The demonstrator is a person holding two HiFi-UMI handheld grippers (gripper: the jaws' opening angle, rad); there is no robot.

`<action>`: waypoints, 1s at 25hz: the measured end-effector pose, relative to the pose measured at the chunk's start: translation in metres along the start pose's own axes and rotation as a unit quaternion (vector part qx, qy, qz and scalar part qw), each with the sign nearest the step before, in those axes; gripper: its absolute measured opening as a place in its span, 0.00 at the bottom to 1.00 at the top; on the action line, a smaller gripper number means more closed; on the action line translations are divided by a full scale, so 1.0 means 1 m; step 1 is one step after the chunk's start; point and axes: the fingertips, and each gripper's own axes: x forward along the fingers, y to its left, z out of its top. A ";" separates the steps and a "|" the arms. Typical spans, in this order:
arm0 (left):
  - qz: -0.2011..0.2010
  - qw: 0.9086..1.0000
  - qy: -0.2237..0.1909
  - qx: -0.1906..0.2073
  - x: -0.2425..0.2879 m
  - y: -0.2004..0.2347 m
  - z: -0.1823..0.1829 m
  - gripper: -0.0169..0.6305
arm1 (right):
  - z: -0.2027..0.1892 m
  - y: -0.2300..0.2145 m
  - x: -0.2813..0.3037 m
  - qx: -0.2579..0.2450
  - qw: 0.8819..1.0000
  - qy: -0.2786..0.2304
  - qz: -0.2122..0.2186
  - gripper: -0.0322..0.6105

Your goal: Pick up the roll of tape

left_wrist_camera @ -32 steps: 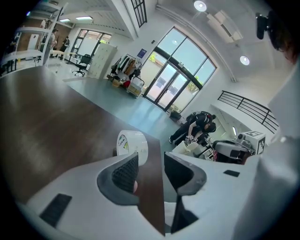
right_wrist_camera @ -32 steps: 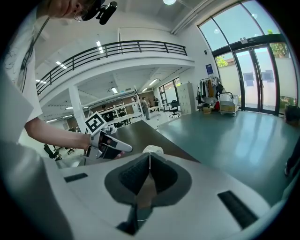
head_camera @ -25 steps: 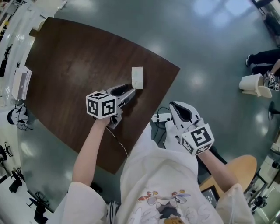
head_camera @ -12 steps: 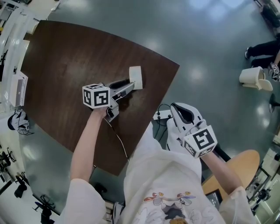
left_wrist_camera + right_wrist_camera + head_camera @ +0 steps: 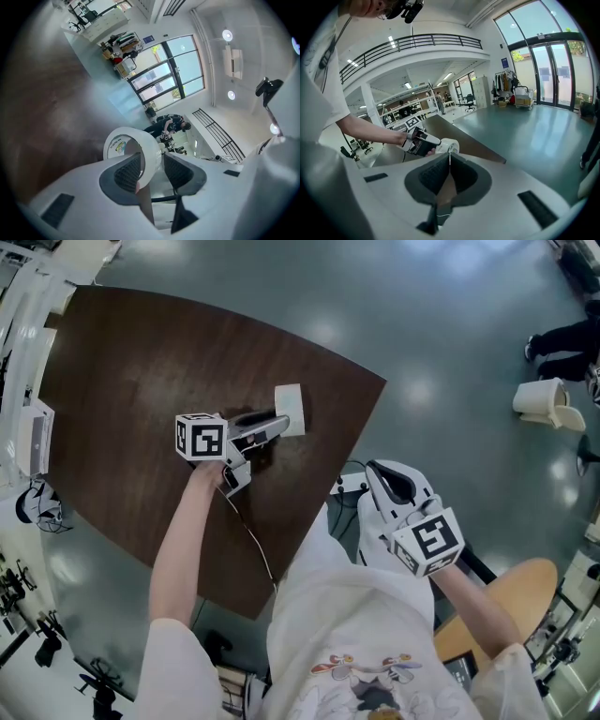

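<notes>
The white roll of tape (image 5: 290,410) stands on its edge near the right corner of the dark wooden table (image 5: 141,362). My left gripper (image 5: 277,425) reaches it from the left and is open, its jaws astride the roll's wall (image 5: 140,152). One pad lies in the hole, and a narrow gap shows between the roll and the other pad (image 5: 180,171). My right gripper (image 5: 375,470) hangs off the table beside my body, shut with nothing in it. The right gripper view shows the roll (image 5: 446,146) and the left gripper (image 5: 423,143) beyond the right gripper's jaws.
A white box (image 5: 33,432) lies at the table's left edge. On the green floor to the right stand a white bin (image 5: 542,412) and a person's legs (image 5: 567,360). A round wooden seat (image 5: 511,601) is at lower right.
My left gripper has slid up and to the right along the table until its jaws came round the roll. The right gripper has barely moved.
</notes>
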 end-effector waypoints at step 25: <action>-0.106 0.993 0.039 -0.041 0.015 0.006 0.000 0.21 | 0.000 -0.002 0.029 0.005 1.000 0.019 0.012 0.06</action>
